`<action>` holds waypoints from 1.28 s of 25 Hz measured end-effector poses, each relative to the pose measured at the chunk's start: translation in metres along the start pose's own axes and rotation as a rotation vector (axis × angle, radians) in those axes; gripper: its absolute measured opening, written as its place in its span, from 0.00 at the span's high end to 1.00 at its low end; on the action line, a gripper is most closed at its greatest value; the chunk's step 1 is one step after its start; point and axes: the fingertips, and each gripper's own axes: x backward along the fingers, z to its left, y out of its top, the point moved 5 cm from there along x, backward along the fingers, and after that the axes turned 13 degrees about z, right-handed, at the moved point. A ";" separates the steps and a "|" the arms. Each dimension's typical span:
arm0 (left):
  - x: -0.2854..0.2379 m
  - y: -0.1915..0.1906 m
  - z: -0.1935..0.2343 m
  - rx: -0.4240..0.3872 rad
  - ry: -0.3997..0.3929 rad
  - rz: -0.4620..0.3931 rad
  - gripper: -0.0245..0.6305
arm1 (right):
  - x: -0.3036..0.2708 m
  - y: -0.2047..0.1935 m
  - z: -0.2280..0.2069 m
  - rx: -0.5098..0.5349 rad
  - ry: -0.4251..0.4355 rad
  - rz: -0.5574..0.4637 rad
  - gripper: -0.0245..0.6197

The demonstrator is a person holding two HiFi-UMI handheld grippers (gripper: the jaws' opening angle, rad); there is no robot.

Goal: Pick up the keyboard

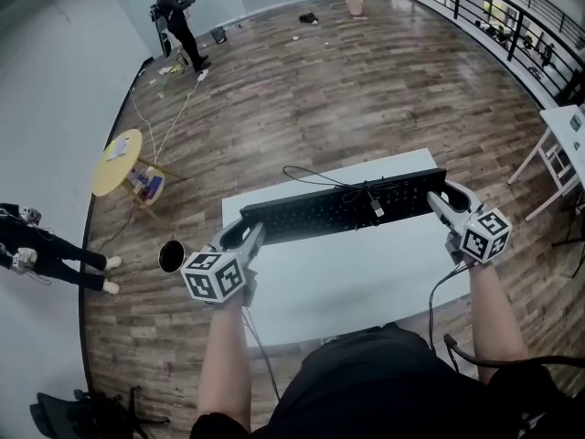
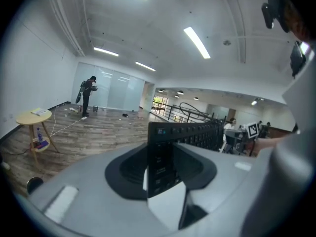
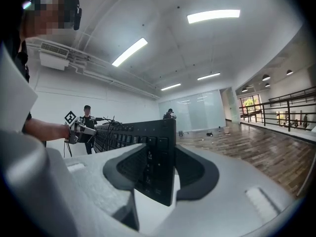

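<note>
A long black keyboard [image 1: 343, 207] hangs in the air above the white table [image 1: 356, 277], held by both ends. My left gripper [image 1: 245, 236] is shut on its left end, which stands between the jaws in the left gripper view as a dark slab [image 2: 160, 157]. My right gripper [image 1: 445, 204] is shut on the right end, seen edge-on [image 3: 158, 159] in the right gripper view. The keyboard's black cable [image 1: 315, 176] loops off its far side and over the keys. The keyboard is tilted, its keys facing me.
A dark round cup [image 1: 171, 255] sits on the wooden floor left of the table. A yellow round side table [image 1: 117, 161] stands further left. People stand at the far back [image 1: 176, 21] and the left edge [image 1: 46, 245]. A railing [image 1: 498, 16] and white furniture [image 1: 562, 149] lie to the right.
</note>
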 end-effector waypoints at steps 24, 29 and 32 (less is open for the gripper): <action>0.009 0.023 0.019 -0.019 0.011 -0.053 0.72 | -0.023 0.023 0.007 0.014 -0.009 -0.060 0.70; 0.009 0.024 0.024 -0.016 0.021 -0.047 0.72 | -0.027 0.020 0.006 0.001 -0.002 -0.053 0.70; 0.007 0.024 0.023 -0.015 0.013 -0.046 0.72 | -0.026 0.019 0.006 0.001 -0.005 -0.058 0.70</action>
